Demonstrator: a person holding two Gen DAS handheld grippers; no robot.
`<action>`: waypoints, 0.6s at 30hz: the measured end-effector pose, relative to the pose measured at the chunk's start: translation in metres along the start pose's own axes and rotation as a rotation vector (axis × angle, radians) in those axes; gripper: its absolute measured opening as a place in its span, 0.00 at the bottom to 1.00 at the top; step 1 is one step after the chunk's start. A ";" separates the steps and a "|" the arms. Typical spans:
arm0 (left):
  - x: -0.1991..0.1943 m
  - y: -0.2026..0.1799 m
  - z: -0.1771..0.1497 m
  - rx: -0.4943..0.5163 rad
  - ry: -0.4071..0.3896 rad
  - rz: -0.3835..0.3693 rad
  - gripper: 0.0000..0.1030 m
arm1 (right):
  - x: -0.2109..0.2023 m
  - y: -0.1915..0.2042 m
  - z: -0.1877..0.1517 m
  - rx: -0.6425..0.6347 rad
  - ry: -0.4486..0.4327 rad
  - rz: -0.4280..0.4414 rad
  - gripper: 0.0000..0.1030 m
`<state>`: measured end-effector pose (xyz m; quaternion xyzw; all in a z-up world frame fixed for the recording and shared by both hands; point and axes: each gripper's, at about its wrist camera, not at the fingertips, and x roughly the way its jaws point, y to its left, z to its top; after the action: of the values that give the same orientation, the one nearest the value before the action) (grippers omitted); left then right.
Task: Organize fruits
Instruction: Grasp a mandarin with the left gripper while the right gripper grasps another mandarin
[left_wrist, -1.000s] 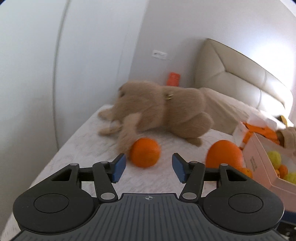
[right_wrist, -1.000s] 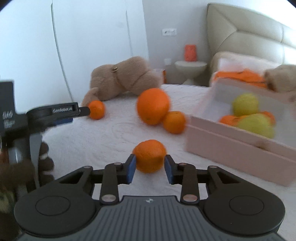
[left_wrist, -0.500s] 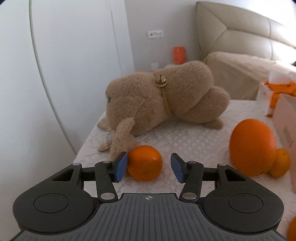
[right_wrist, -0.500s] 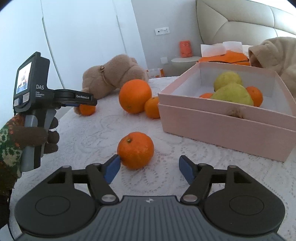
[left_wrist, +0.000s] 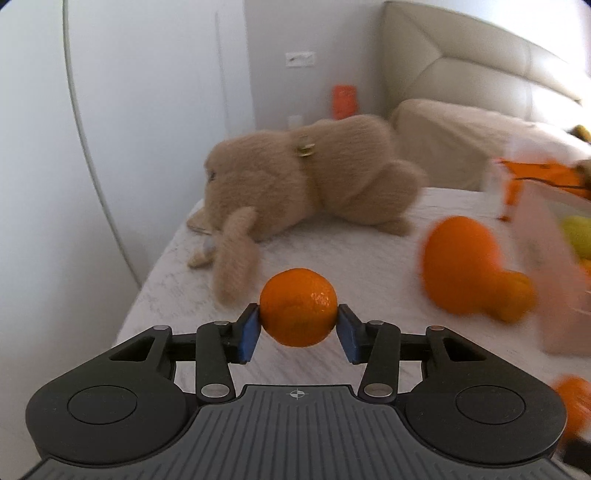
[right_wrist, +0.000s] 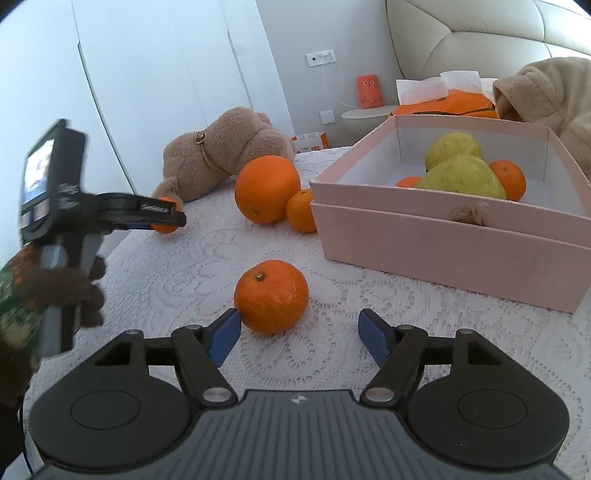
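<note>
Orange mandarin (right_wrist: 271, 296) on a white lace-patterned bedspread (right_wrist: 332, 354); pale pink box (right_wrist: 443, 236) holding yellow-green pears (right_wrist: 463, 177); tan teddy bear (right_wrist: 221, 155); blue pads (right_wrist: 221, 334) on black grippers.

White walls (right_wrist: 166, 55) and a cream padded headboard (right_wrist: 480, 33), daylit.

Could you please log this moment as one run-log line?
left gripper: shut on small mandarin | right gripper: open, beside loose mandarin | pink box: partly filled

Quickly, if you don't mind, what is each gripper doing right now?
Left gripper: shut on a small mandarin.
Right gripper: open, another mandarin between its fingers, not gripped.
</note>
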<state>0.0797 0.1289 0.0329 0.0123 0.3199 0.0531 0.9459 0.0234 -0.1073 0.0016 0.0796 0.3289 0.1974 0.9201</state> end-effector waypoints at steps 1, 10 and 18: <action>-0.011 -0.004 -0.005 0.004 -0.006 -0.022 0.48 | 0.000 0.000 0.000 0.000 0.000 0.000 0.69; -0.050 -0.032 -0.056 0.010 0.045 -0.176 0.48 | 0.002 0.002 0.000 -0.016 0.014 -0.005 0.70; -0.047 -0.024 -0.062 -0.015 0.014 -0.210 0.48 | 0.003 -0.004 0.005 0.014 0.041 0.048 0.78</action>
<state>0.0070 0.0995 0.0108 -0.0286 0.3256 -0.0440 0.9440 0.0298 -0.1099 0.0027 0.0901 0.3472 0.2188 0.9074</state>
